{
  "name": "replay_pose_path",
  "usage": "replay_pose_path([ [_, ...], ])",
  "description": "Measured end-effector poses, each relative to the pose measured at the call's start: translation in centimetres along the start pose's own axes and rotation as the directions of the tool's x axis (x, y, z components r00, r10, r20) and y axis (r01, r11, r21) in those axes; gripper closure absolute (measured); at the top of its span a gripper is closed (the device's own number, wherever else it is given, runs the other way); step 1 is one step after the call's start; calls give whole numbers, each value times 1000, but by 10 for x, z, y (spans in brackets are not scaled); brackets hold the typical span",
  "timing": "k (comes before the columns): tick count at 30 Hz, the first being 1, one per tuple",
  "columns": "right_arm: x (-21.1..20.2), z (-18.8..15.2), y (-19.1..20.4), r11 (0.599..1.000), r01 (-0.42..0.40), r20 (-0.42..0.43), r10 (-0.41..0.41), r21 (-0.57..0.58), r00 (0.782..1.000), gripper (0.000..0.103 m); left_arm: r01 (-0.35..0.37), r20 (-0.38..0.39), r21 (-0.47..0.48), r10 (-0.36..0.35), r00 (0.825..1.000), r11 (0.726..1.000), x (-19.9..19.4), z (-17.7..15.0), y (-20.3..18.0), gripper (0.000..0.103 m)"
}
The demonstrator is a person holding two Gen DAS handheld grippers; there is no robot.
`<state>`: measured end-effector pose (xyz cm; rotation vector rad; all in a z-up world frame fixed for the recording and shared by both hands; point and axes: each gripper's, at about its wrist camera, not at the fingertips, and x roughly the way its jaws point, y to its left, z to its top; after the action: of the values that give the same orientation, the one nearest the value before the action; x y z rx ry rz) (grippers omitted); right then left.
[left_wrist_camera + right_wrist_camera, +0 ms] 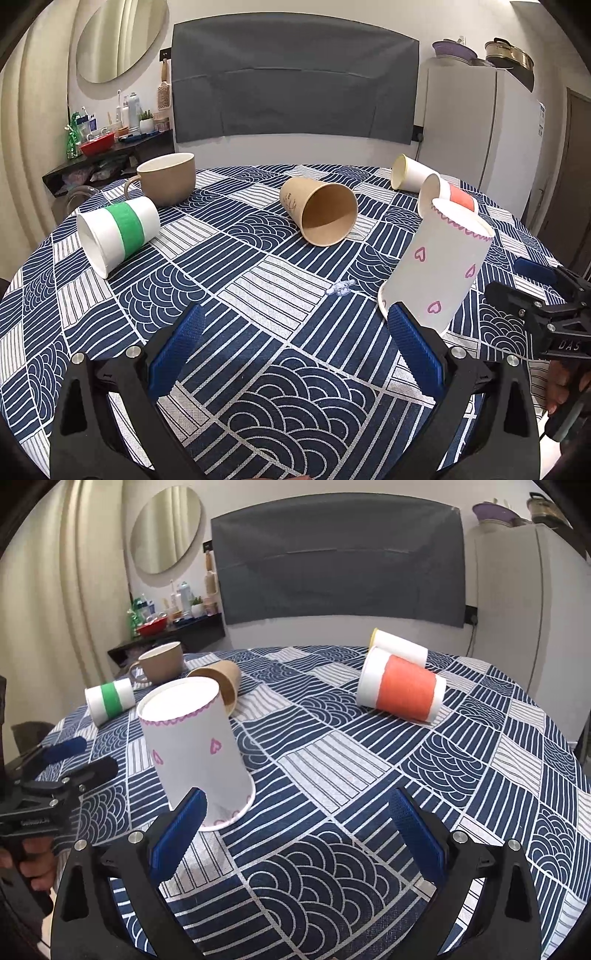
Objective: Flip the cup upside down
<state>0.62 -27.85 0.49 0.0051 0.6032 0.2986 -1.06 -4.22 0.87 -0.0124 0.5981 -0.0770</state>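
Note:
A white paper cup with pink hearts (439,266) stands upside down on the patterned tablecloth (266,295), rim on the cloth. In the left wrist view it is just beyond my left gripper's (295,339) right fingertip; the gripper is open and empty. In the right wrist view the same cup (195,753) stands just beyond my right gripper's (295,823) left fingertip. The right gripper is open and empty. The right gripper also shows in the left wrist view (546,291), at the right edge, and the left gripper in the right wrist view (70,760), at the left edge.
Other cups lie on their sides: a green-banded one (118,232), a brown paper one (321,210), an orange-banded one (402,690), a white one with yellow rim (399,646). A tan mug (166,181) stands upright at the far left. A cluttered shelf (107,144) stands beyond the table.

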Motion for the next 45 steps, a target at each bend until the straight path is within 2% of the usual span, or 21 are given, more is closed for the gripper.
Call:
replay_pose_path([
  [7,7,1,1,1000,-1,-41,1,-14,999,8,-6,-54,-3,6,999,1000,9,0,0,6],
  [19,5,0,1,1000,29,-33,-29,-6,999,8,-14,-57,12,15,998,1000,8,-4,-4,6],
  [30,1,0,0,1000,27,-9,-27,-10,1000,8,-43,-56,39,45,997,998,5,-5,-9,6],
  [45,0,0,1,1000,30,-3,-30,-6,1000,8,-42,-58,41,45,997,998,5,-6,-9,6],
])
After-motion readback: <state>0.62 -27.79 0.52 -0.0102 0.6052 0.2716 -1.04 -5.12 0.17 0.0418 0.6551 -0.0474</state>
